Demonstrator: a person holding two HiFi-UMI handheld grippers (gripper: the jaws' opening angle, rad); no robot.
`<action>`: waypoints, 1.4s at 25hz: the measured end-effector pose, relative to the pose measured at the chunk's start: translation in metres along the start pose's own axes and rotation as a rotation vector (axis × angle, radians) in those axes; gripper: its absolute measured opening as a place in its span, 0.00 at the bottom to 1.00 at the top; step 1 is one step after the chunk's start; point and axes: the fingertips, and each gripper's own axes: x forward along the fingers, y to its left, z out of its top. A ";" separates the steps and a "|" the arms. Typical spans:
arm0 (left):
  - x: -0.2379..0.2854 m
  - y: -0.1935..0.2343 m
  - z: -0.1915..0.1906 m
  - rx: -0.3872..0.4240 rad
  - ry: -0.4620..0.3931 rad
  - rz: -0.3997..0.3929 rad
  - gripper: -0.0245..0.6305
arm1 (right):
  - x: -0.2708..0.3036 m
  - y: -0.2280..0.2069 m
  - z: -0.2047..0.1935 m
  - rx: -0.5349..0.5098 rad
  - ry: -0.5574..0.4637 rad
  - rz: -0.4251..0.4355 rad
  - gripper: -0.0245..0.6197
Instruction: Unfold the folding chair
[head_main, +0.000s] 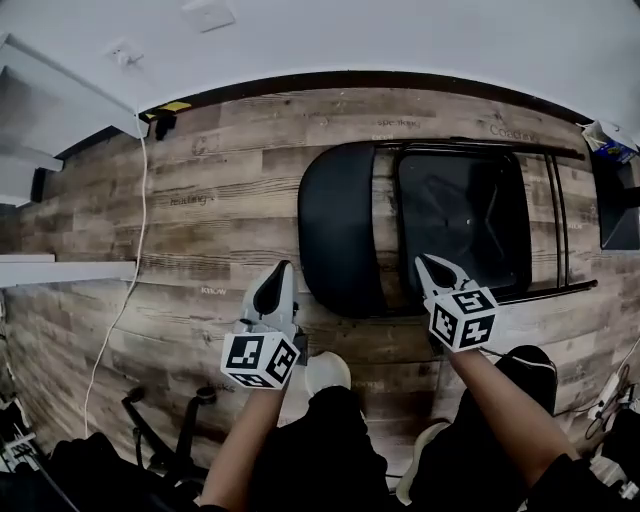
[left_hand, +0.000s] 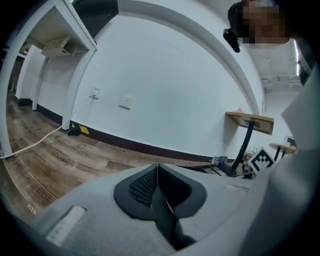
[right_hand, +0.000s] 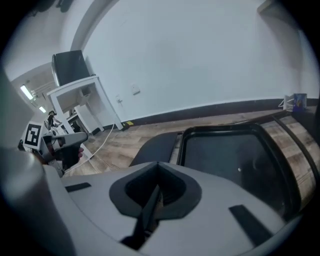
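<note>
Below, the folded black padded folding chair lies flat on the brown wood-plank floor beside the white wall. The left claw, pinched shut and empty, hangs over bare floor near the chair's pad. The right claw, likewise shut and empty, hangs over its frame's near edge.

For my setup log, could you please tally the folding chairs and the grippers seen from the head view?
folding chair: 1
grippers, the left gripper and the right gripper: 2
Total: 3
</note>
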 end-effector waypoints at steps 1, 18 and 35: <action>0.000 0.004 -0.013 -0.001 0.001 0.012 0.07 | 0.009 -0.004 -0.013 -0.007 0.028 0.003 0.03; 0.024 0.065 -0.135 -0.158 0.085 0.139 0.07 | 0.066 -0.026 -0.045 -0.070 0.123 -0.079 0.06; 0.050 0.081 -0.184 -0.186 0.183 0.074 0.30 | 0.124 -0.038 -0.083 -0.089 0.295 -0.234 0.26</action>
